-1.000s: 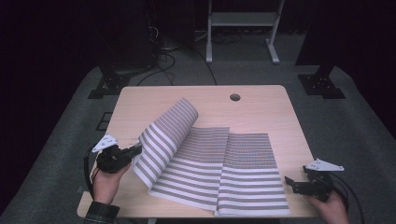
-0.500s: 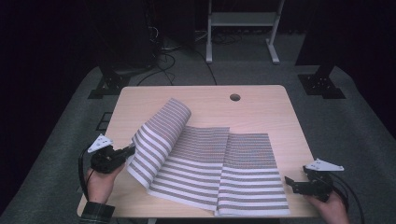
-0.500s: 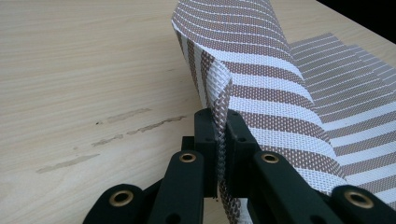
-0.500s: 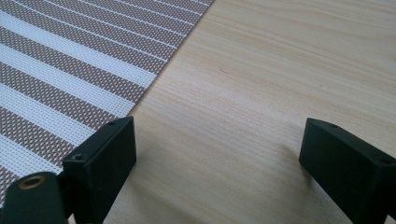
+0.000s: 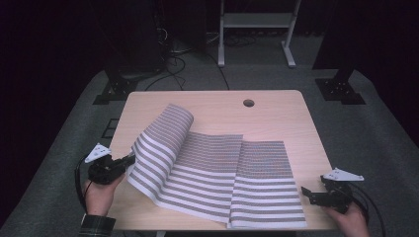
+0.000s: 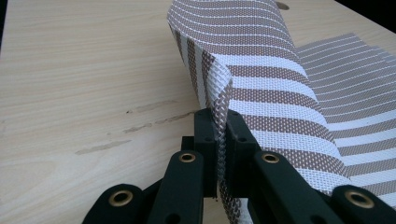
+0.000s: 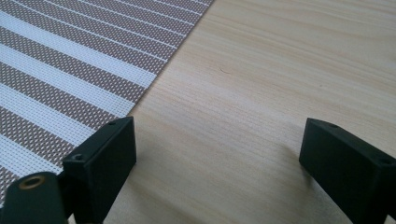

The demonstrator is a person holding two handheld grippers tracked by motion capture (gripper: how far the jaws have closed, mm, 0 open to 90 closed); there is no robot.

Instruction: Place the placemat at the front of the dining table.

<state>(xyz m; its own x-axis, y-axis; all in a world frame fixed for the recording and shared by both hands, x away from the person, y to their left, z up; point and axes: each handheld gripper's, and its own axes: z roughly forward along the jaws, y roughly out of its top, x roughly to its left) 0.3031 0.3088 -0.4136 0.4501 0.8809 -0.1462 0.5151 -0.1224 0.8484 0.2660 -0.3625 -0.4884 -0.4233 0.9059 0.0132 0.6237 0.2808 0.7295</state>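
Since a second ago the left gripper (image 5: 129, 160) has dragged its edge of the striped mat (image 5: 222, 182) toward the lower left of the high view, so the raised fold that stood near the frame's middle now leans lower and further left. The right gripper (image 5: 309, 193) hasn't budged.

Left claw is clamped tight on the mat's edge; in the left gripper view (image 6: 219, 135) you can see the woven cloth pinched upright between the two black jaws, curling up and away toward the upper right. Right claw sits with its jaws wide apart at the lower right, resting over bare wood just beside the mat's right edge (image 7: 154, 79), holding nothing.

The mat itself lies across the middle and lower part of the table (image 5: 276, 113), mostly flat, with only the left flap lifted and rolled over.

My take on doing this bit well: looks like the flap is being opened back out, so keep pulling low and steady toward the left edge so the curl unrolls rather than creases, and don't let go until the edge is down. The free gripper could pin the right side if the whole thing starts sliding.

Surface is pale wood, smooth, with a round cable hole (image 5: 248, 103) near the far edge. The room is dark, with grey carpet, cables (image 5: 173, 54) and stand legs (image 5: 291, 54) at the top of the frame.
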